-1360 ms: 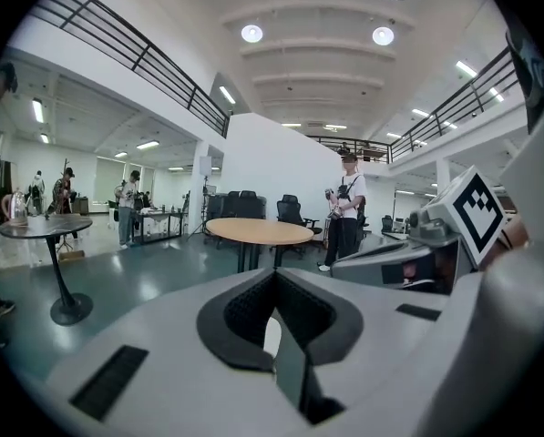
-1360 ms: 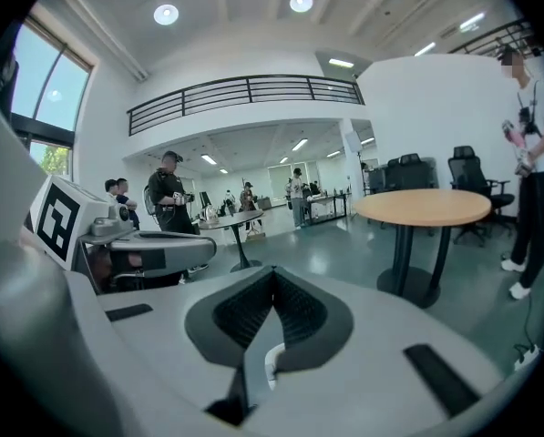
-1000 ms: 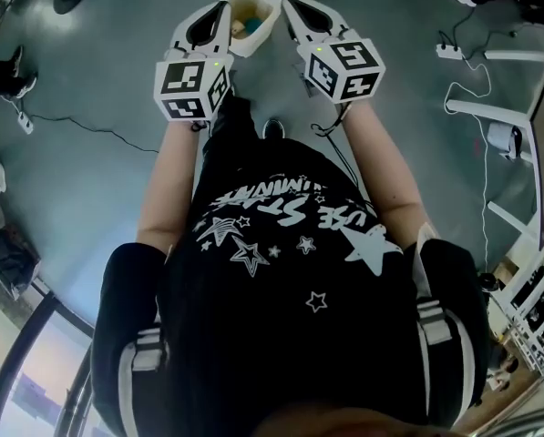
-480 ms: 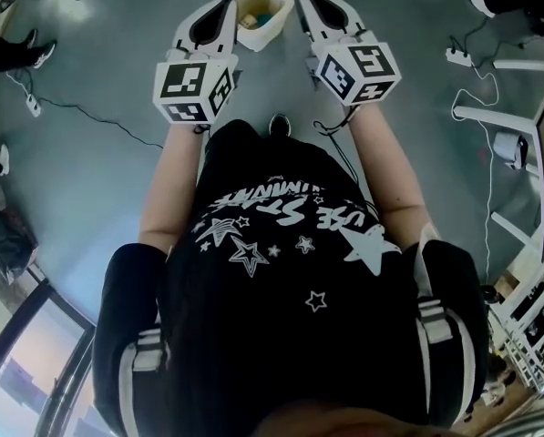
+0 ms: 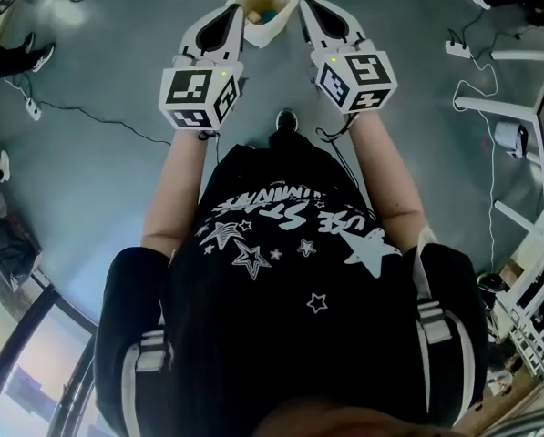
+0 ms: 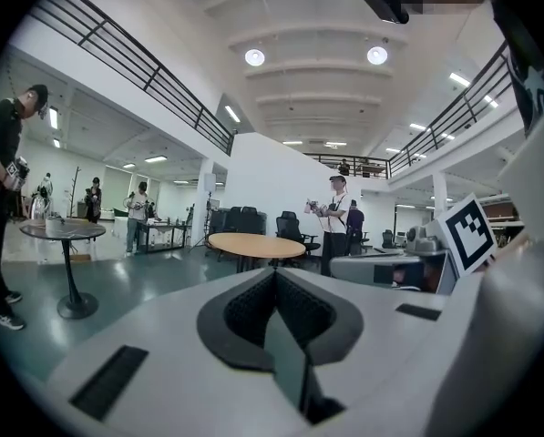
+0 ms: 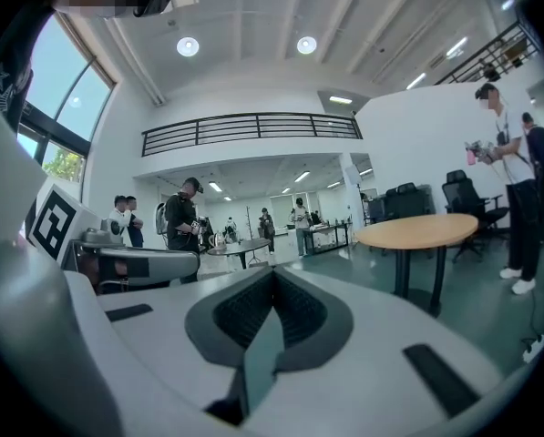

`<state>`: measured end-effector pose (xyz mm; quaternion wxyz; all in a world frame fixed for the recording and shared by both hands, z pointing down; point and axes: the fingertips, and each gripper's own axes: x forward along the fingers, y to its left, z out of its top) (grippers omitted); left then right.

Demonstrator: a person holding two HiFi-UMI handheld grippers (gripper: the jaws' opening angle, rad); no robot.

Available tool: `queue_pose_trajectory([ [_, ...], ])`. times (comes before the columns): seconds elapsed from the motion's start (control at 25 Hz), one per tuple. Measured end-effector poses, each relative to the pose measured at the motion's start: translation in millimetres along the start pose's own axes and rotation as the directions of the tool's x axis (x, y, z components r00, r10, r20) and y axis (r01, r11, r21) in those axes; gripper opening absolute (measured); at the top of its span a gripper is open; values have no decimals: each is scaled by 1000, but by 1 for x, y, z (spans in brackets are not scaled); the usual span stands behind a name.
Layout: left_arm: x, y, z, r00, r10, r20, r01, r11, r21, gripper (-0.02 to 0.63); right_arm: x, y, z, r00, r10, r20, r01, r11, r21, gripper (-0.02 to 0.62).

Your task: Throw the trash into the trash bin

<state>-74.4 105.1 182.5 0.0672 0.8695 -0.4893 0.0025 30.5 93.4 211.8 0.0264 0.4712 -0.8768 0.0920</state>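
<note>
**Setup (head view).** The person stood on the grey floor (image 5: 89,208) with both grippers held out in front, side by side and apart from each other.
- The white trash bin (image 5: 264,35) sat on the floor just beyond them, between the two gripper tips as pictured, with its top open.
- A yellowish piece (image 5: 253,14) and a teal piece (image 5: 269,15) lay inside the bin. I took both for the trash. They were too small to identify further.

**Fingers.**
- Left gripper (image 5: 233,12): the fingers were clenched. In the left gripper view the pads met along one seam, with nothing between them.
- Right gripper (image 5: 310,5): the same. The fingers were clenched and empty in the right gripper view.
- Both gripper views looked out level across the hall, over the bin, so the bin did not show in either.
- Neither gripper appeared to touch the bin, though the head view could not settle the height gap.

**Step in hand (judgement).** The drop looked complete for these pieces, since the trash was in the bin and neither gripper carried anything. This read as the pause after release, or the start of a retreat.

**Next move (judgement).**
- No loose trash was visible on the floor near the bin.
- If more remained elsewhere, the grippers would need to turn away from the bin and find it. The fingers would have to be released before closing in on the piece.
- If none remained, the task looked finished.
</note>
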Motion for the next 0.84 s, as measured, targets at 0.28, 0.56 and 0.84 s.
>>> queue_pose_trajectory([
  [0.28,-11,2,0,1000,-22,0,22,1000,3,11,-5,14,-3,1000,-22,0,22,1000,-6,6],
  [0.56,-9,-8,0,999,-37,2,37,999,-5,11,-13,7,3,999,-30,13,30,1000,-3,6],
  [0.84,2,-11,-6,999,-35,-6,35,999,-22,11,-14,-10,3,999,-40,13,40,999,7,6],
])
